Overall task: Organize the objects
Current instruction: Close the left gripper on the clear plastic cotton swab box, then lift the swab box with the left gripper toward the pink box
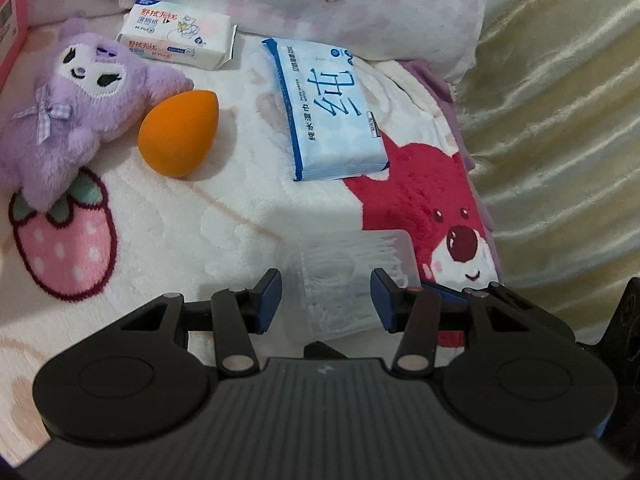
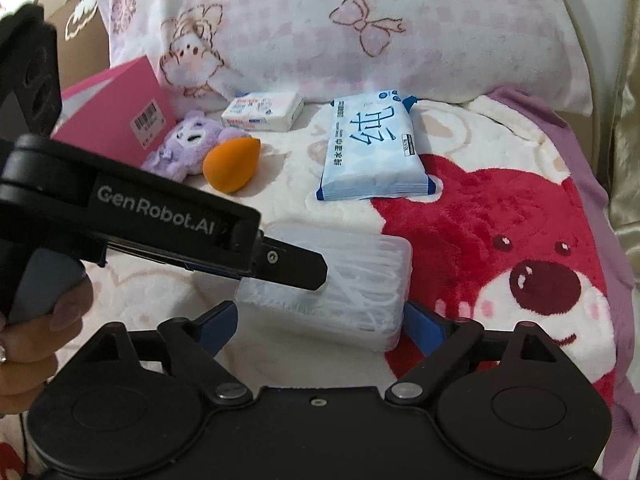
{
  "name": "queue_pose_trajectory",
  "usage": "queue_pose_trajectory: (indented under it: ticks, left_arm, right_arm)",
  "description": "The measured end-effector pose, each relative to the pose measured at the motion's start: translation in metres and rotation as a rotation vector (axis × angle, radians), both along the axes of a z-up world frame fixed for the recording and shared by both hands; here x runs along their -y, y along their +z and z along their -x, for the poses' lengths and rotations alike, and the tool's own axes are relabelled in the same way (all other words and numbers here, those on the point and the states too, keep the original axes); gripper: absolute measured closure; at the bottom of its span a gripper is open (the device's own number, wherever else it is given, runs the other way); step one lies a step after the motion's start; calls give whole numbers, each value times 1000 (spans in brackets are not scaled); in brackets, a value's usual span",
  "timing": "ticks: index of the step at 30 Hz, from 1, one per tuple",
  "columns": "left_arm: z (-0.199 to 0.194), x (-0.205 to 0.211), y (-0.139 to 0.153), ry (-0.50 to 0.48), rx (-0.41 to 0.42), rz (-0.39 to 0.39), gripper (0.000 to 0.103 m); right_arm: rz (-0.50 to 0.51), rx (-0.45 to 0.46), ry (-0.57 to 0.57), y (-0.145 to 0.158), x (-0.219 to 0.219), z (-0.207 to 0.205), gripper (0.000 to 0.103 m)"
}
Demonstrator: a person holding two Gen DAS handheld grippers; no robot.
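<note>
Your clear rectangular plastic box of white floss picks [image 2: 332, 280] lies on the fleece cartoon blanket [image 1: 192, 220], between the parted fingers of both your left gripper [image 1: 326, 300] and right gripper [image 2: 320, 322]. It looks light, rigid and slick; grip the long side walls squarely, gently, since the lid may pop.

Lighting: soft, even indoor light, moderately bright. Shadows: faint, short; the orange sponge [image 1: 179, 133] casts a pale one toward 3 o'clock. Glare: sheen on the gold curtain [image 1: 560, 120] at 3 o'clock in the left view; mild washout on the wipes pack [image 2: 374, 148] in the right view. Distortion: strong fisheye bending, dark vignette at the corners. Focus: the near left gripper [image 2: 280, 268] body at 9 o'clock is sharp enough to read its lettering; frame edges are soft.
</note>
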State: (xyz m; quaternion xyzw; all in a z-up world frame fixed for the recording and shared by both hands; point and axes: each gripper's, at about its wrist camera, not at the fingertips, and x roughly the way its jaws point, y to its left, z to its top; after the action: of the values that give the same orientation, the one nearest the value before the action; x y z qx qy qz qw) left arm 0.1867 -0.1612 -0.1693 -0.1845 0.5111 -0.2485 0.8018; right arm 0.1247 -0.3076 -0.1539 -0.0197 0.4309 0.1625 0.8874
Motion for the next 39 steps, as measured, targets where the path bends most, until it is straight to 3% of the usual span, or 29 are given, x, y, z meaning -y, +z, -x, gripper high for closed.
queue_pose_trajectory:
  ticks: [6,15,21,31,39]
  left_arm:
    - [5,-1,-1,30,17,10,55]
    - [8,4,4,12,52,-6,55]
    - [28,4,24,-1,137,-39,54]
    - [55,-14,50,24,125,-82,53]
    - [79,-42,83,30,171,-104,54]
  right_arm:
    - [-38,-2,-53,-10,2,-3,7]
    - [11,55,-14,-8,-2,5,8]
    - [-19,99,-21,7,-4,19,9]
    - [-30,101,11,28,-23,43,8]
    - [-85,123,33,55,-42,60,8]
